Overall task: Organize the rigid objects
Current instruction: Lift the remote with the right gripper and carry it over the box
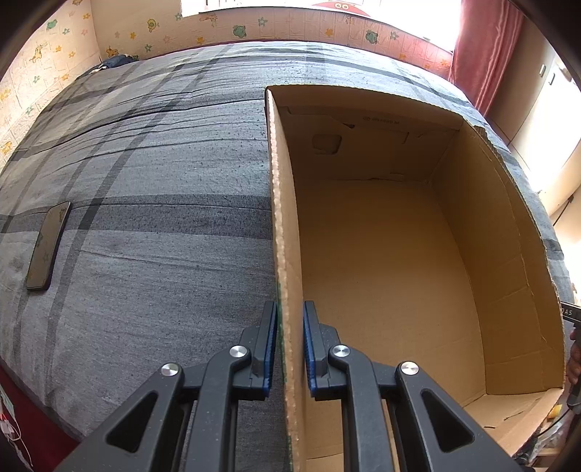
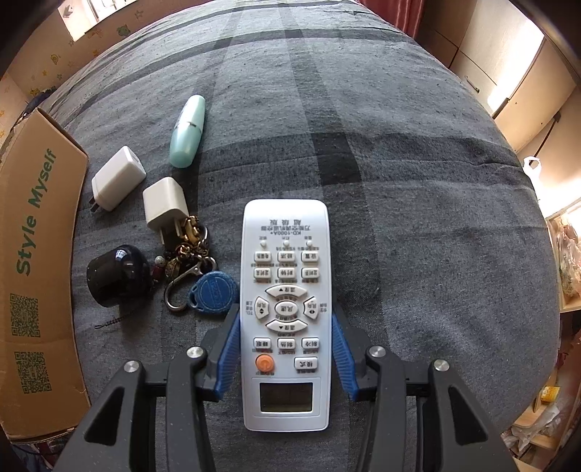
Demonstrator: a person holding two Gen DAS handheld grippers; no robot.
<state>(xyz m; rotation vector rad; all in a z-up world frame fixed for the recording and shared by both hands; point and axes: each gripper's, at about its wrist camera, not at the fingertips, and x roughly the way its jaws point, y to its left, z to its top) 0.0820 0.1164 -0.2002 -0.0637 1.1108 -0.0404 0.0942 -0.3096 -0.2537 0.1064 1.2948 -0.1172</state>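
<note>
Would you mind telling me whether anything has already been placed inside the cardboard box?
No, the cardboard box shows only its bare floor and walls in the left wrist view.

Bright daylight, blown-out window (image 1: 276, 7) far beyond the jaws, sharp focus throughout, heavy fisheye bending and dark vignette at corners

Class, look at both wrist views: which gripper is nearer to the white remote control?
Right. The right gripper straddles the remote control, one blue pad along each side. The left gripper is clamped on the cardboard box wall.
</note>
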